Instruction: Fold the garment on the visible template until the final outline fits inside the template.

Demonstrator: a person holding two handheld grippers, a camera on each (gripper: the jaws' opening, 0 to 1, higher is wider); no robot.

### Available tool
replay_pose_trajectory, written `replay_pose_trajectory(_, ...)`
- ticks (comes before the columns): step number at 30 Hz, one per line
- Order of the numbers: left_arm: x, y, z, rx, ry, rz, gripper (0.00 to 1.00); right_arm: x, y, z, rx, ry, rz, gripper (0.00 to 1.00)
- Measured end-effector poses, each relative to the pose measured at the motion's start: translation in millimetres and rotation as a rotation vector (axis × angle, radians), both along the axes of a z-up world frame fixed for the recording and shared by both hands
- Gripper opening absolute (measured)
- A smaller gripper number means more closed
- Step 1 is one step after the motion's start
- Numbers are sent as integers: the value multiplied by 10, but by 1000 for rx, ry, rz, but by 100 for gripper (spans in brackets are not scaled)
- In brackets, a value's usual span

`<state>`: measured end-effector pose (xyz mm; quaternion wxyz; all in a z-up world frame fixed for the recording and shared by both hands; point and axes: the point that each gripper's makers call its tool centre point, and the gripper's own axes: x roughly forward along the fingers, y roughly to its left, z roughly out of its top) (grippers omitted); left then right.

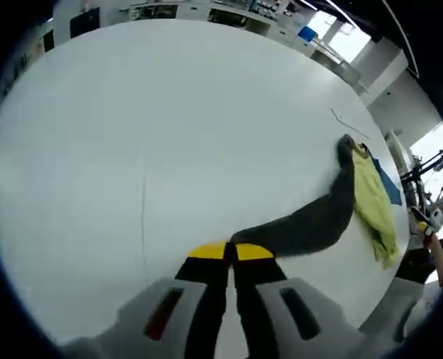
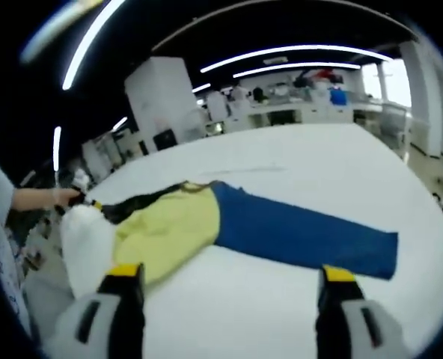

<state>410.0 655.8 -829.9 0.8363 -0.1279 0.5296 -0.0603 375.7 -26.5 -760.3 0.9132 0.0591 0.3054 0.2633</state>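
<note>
In the left gripper view, your left gripper (image 1: 230, 253) has its jaws pressed together on the garment's (image 1: 356, 196) grey sleeve (image 1: 305, 224) on the white table (image 1: 169, 134). In the right gripper view, your right gripper (image 2: 231, 278) is spread wide above the garment's blue sleeve (image 2: 304, 232), touching nothing

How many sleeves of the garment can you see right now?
2. The grey sleeve stretches from the garment's yellow body to the shut left gripper. The blue sleeve lies flat on the white table, ahead of the open right gripper.
</note>
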Motion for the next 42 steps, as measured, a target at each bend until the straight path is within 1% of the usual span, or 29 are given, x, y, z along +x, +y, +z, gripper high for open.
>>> replay_pose_trajectory(2,61,72,-43,8,14,3,0,9,-1,4,4,0,-5,96)
replay_pose_trajectory(4,25,-18,-29,22,25,-11,0,12,1,-15,-2,5,-2,96)
replay_pose_trajectory(5,29,-17,-37,29,32,-17,0,13,-1,-27,-9,7,0,96)
replay_pose_trajectory(6,-25,-45,-30,39,35,-23,0,10,3,-37,-12,8,0,96)
replay_pose_trajectory(7,-31,-43,-34,50,39,-30,0,8,6,-42,-14,10,0,96)
replay_pose_trajectory(9,-12,28,-45,81,56,-35,0,9,12,-54,-7,14,-4,96)
replay_pose_trajectory(10,38,114,-68,94,69,-40,0,9,11,-59,-4,16,-8,96)
replay_pose_trajectory(11,32,140,-80,101,79,-36,0,9,9,-63,-5,18,-9,96)
replay_pose_trajectory(12,51,212,-107,114,94,-37,0,3,9,-71,-8,19,-8,96)
replay_pose_trajectory(14,81,307,-116,136,91,-24,0,-8,8,-79,-11,23,-8,96)
replay_pose_trajectory(17,102,368,-105,152,83,-16,0,-24,3,-91,-16,27,-10,96)
replay_pose_trajectory(18,157,433,-121,162,79,-18,0,-22,0,-95,-16,29,-12,96)
replay_pose_trajectory(19,174,447,-127,173,77,-20,0,-19,-2,-98,-14,30,-14,96)
replay_pose_trajectory(21,176,455,-155,193,92,-41,0,-14,-7,-107,-14,34,-19,96)
replay_pose_trajectory(23,217,509,-206,230,105,-82,0,-3,-5,-122,-13,36,-20,96)
replay_pose_trajectory(25,204,484,-202,241,101,-89,0,-10,1,-128,-13,38,-20,96)
replay_pose_trajectory(27,217,478,-181,244,93,-83,0,-17,15,-137,-13,39,-18,96)
replay_pose_trajectory(30,232,524,-201,243,96,-87,0,-33,43,-147,-15,43,-16,96)
replay_pose_trajectory(35,234,528,-200,239,83,-95,0,-45,53,-158,-5,47,-18,97)
replay_pose_trajectory(36,245,559,-198,237,80,-95,0,-48,56,-156,-6,46,-17,97)
replay_pose_trajectory(39,255,560,-155,214,54,-71,0,-59,62,-144,-6,42,-14,97)
replay_pose_trajectory(40,272,565,-134,206,34,-53,1,-58,60,-144,-4,41,-15,97)
replay_pose_trajectory(42,242,523,-82,186,3,-53,4,-63,53,-139,-3,39,-16,97)
